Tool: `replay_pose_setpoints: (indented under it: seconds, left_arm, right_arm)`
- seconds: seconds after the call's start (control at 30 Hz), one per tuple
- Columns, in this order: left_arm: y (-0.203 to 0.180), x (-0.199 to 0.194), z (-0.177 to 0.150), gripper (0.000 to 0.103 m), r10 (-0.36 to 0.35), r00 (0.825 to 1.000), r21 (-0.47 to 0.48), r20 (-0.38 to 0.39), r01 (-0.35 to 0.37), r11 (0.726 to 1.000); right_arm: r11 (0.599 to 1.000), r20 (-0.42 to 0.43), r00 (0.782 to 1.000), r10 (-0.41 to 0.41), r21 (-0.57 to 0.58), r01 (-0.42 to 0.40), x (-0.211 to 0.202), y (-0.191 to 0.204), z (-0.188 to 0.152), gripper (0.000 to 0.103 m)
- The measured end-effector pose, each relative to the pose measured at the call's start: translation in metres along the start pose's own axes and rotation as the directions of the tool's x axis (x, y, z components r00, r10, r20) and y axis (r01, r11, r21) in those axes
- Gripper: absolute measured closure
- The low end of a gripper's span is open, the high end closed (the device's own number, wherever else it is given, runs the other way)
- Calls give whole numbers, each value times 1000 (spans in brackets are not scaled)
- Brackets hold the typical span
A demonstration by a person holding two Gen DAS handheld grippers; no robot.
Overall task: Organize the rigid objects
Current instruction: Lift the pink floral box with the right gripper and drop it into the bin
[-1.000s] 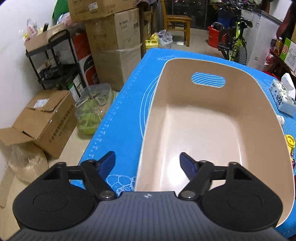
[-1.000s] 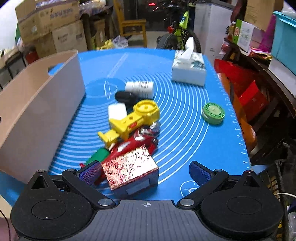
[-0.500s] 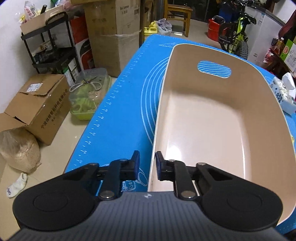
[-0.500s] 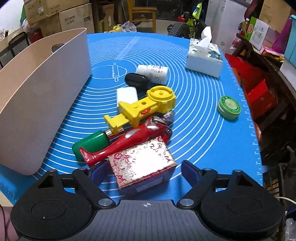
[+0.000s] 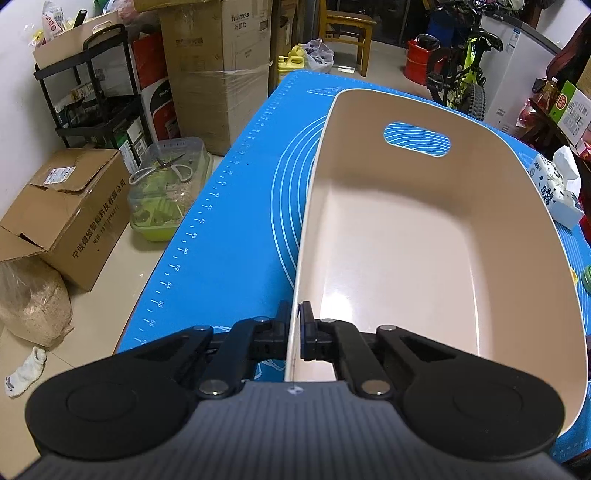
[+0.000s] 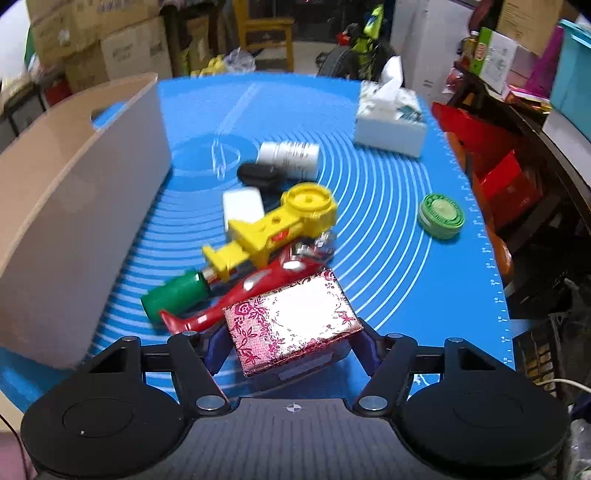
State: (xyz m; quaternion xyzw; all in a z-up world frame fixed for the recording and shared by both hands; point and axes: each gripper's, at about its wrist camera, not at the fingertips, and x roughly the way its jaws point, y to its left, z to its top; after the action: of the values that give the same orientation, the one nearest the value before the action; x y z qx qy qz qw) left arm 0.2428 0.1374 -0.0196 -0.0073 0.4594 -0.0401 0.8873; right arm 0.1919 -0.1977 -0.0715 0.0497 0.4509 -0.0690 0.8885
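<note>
Now clamped: left hand-held gripper [image 5: 294, 325] on bin [image 5: 406, 236] rim, right hand-held gripper [image 6: 291, 347] around brocade box [image 6: 291, 314].

1. A white wall [image 5: 18, 92] stands at left, above a glossy pale tiled floor [image 5: 122, 273].
2. Stacked cardboard boxes [image 5: 218, 74] stand beside a black shelf rack [image 5: 92, 92].
3. A wooden chair [image 5: 347, 26] and a green bicycle [image 5: 465, 66] stand beyond.

- The left gripper [image 5: 294, 325] was clamped on the near wall of the beige bin [image 5: 517, 236], one finger inside, one outside.
- The bin stood on the blue mat [image 5: 236, 229], a tissue box [image 5: 554, 192] beside it.
</note>
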Motion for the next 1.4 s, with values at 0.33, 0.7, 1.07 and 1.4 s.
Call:
replay_pose_setpoints:
  seconds: [0.33,0.7,1.07,1.4]
  left_arm:
    - [1,0,0,97,-4,1000,-9,2,4,1000]
    - [-1,1,-1,96,5,1000,-3,5,-5,1000]
    - [-2,1,-3,97,-4,1000,4,10,3,1000]
    - [-4,1,-2,96,15,1000,19,10,-15,1000]
  right_arm:
    - [1000,167,986,-16,-1,16,-40,16,32,33]
    - [984,328,928,179,-34,-177,-67,79,87,33]
    - [925,238,898,369,-184,-332,-35,156,93,33]
    - [882,64,925,374,-335,-333,-9,190,66,33]
